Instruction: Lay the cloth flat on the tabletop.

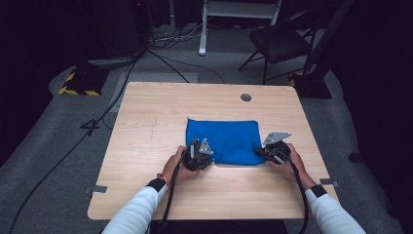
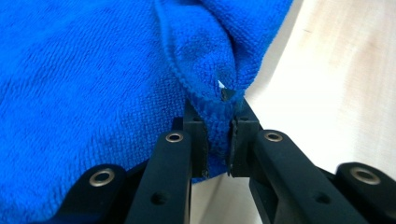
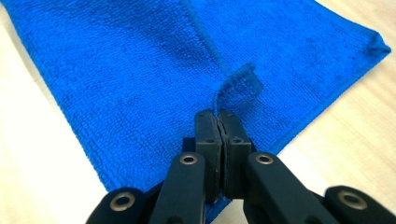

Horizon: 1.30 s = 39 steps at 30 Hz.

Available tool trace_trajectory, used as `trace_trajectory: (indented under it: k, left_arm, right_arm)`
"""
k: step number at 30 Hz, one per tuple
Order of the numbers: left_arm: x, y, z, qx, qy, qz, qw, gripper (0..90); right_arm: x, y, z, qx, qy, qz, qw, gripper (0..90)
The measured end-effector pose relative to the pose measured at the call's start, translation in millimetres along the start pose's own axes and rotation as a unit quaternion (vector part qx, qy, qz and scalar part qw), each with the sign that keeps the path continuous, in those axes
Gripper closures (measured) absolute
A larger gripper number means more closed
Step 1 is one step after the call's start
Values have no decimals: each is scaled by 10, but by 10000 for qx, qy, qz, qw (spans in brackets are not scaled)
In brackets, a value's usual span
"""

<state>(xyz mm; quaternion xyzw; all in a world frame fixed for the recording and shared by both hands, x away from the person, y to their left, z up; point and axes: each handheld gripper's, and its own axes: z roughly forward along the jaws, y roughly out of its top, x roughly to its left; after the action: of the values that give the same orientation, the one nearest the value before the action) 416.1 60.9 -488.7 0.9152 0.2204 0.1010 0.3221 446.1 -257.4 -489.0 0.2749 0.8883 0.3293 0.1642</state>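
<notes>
Right now I am holding a gripper in each hand, and both are biting the blue cloth on the wooden table. In the high view the cloth is lying flat a little past the middle of the table, toward 12 o'clock from me. My left gripper is sitting at the cloth's 7 o'clock corner. My right gripper is sitting at its 5 o'clock corner.

In the left gripper view, my left gripper is squeezing a thick fold of the cloth. Its two black jaws are pressing the fold from both sides, with blue cloth filling the gap between them. The cloth's edge is lifting up and bunching toward 12 o'clock from the jaws. Bare table is showing toward 3 o'clock.

In the right gripper view, my right gripper is pinching a thin bit of the cloth. Its jaws are almost touching each other, with only the hem between them. A little flap of the hem is curling up just past the tips, toward 12 o'clock.

My sleeves are white.
</notes>
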Motion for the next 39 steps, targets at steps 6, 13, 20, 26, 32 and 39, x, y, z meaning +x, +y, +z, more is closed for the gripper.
trace_trajectory:
  k: [6,13,20,26,32,39]
  left_arm:
    - [168,15,-10,-76,179,33,9998,801]
    - [137,-20,-511,-636,248,26,9977,779]
    - [-73,-195,-763,-584,205,411,9972,783]
    - [-305,-405,-833,-454,-17,619,9970,760]
    - [-465,-559,-826,-220,-119,725,9971,696]
    - [-449,-629,-850,-253,-170,318,9990,447]
  right_arm:
    - [-81,48,-9,-175,-198,68,9996,885]
    - [-104,36,-500,-1034,-34,72,9946,868]
    - [102,-151,-854,-1329,496,-311,9894,791]
    - [247,-423,-988,-1175,859,-429,9884,777]
    - [350,-602,-1012,-923,869,-364,9913,713]
    - [238,-441,-940,-985,453,-35,9941,576]
